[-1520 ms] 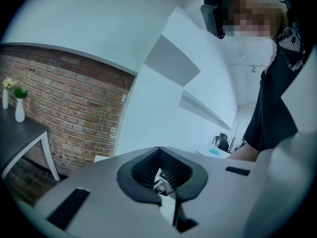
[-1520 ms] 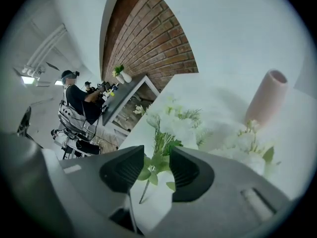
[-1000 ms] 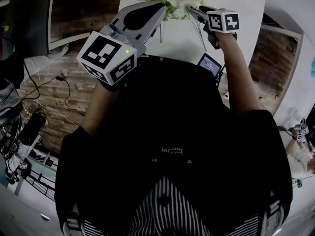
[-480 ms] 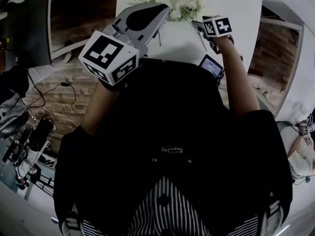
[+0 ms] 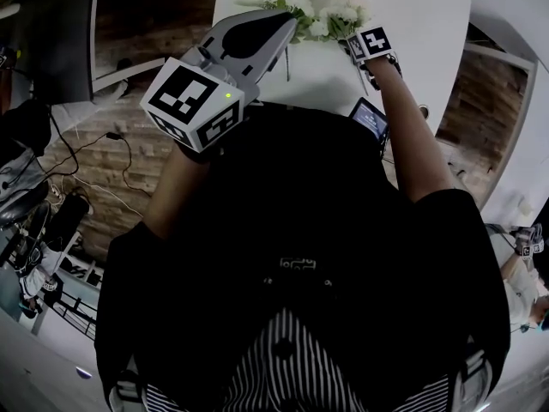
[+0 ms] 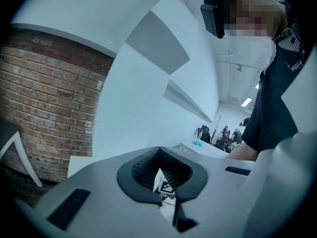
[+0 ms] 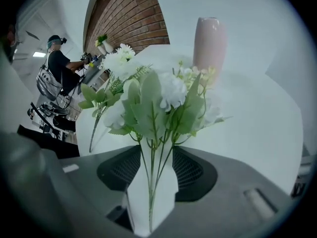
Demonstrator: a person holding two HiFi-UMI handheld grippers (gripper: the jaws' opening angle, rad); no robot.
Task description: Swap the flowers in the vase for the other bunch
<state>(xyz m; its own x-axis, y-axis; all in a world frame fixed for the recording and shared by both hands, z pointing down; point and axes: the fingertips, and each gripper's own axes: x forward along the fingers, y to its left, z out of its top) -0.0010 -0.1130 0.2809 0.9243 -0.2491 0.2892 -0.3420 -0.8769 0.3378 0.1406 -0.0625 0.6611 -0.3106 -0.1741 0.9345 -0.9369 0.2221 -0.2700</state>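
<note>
While left gripper (image 5: 288, 21) sits closed, empty | right gripper (image 7: 150, 187) just closing, loose around flower stems (image 7: 152, 167)

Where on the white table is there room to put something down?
The white table is bare to the right of the flowers, all the way to its right edge. A thinner bare strip runs in front of them, along the near edge. The far middle is crowded: the white bunches lie there, and the pink vase stands just behind them.

head view: dim | gripper views: bright, even | edges: fisheye-bent, dark | flowers (image 7: 168, 93) sharp
</note>
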